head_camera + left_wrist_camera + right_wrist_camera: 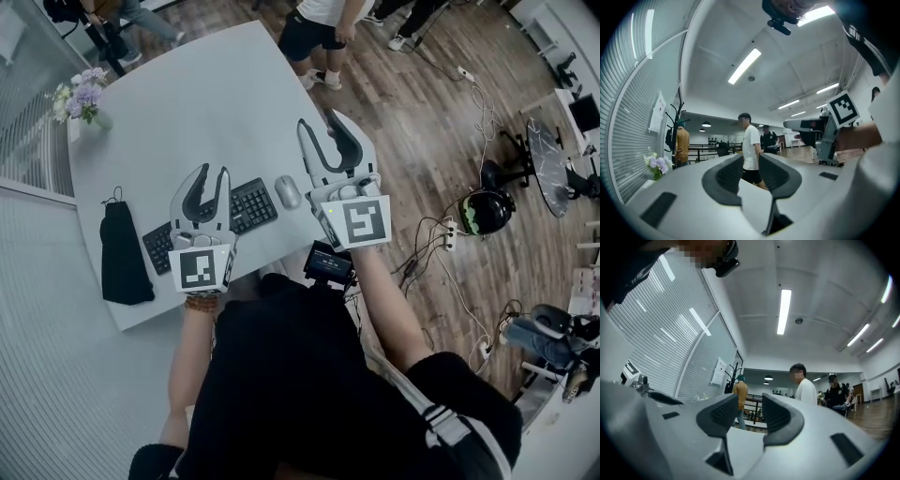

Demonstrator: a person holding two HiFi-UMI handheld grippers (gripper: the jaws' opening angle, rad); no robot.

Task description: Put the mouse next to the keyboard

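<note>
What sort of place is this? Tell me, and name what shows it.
Probably an open office or lab: a table with keyboard and mouse, cables across the wood floor, ceiling strip lights.

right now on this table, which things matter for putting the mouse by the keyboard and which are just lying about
For the job:
- mouse, lying just right of the keyboard
- keyboard
- left tongs and right tongs, both open and empty

Just lying about:
- black pouch
- flowers
</note>
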